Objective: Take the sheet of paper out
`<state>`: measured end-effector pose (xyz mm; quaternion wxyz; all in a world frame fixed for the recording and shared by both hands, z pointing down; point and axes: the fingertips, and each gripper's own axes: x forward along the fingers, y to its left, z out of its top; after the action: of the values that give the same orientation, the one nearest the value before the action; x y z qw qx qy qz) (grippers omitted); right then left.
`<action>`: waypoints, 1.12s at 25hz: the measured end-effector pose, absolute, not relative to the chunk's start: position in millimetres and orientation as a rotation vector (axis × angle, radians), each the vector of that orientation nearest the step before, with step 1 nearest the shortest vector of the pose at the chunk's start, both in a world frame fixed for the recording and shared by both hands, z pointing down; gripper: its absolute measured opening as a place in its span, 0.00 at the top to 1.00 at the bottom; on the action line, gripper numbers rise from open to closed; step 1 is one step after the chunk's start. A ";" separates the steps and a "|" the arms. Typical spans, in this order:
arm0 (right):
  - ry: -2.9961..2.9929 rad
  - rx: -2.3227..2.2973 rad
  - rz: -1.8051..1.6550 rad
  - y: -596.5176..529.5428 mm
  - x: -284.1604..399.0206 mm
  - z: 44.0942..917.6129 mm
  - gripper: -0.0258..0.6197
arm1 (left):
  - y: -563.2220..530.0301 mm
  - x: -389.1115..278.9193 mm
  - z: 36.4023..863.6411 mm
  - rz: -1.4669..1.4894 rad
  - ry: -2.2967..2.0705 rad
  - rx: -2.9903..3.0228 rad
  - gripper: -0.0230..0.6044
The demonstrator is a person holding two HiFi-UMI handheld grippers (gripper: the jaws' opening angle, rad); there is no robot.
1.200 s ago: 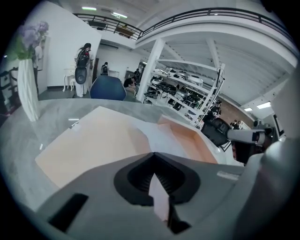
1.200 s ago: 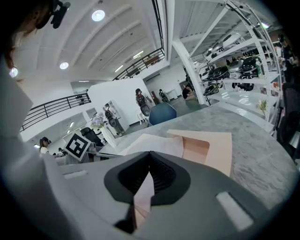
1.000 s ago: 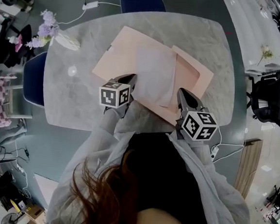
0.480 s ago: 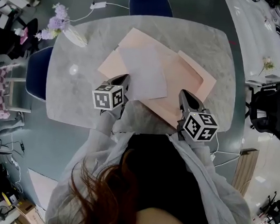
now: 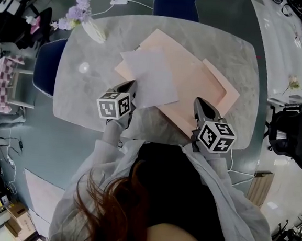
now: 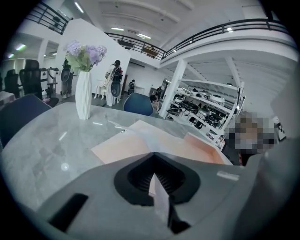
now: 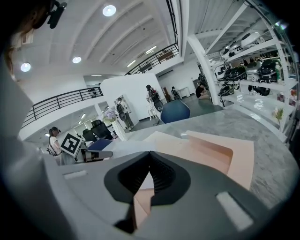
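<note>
Head view shows a grey marble bench (image 5: 79, 100) taking up most of the scene, with a peach paper folder (image 5: 195, 90) lying aslant across its middle. The pale sheet of paper (image 5: 149, 78) lies on top of the folder's left half, and its far-left corner reaches past the folder's edge over the bare bench. The left gripper (image 5: 128, 86) has its jaws closed on the sheet's near-left corner; the left gripper view shows the thin paper edge (image 6: 159, 197) pinched between them. The right gripper (image 5: 201, 103) has its jaws clamped on the folder's near edge (image 7: 140, 201). A white vase of purple flowers (image 5: 93, 29) stands well apart at the far-left corner.
</note>
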<state>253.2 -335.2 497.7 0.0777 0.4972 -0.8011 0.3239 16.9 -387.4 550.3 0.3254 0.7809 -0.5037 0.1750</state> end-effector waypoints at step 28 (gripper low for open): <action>-2.467 1.378 0.906 -354.6 222.3 481.2 0.95 | -379.0 -13.0 491.5 0.259 -1.436 2.094 0.96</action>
<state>222.3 -354.6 481.2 0.0872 0.4627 -0.8282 0.3041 -13.0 -379.0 491.5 0.2905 0.7851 -0.5383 0.0973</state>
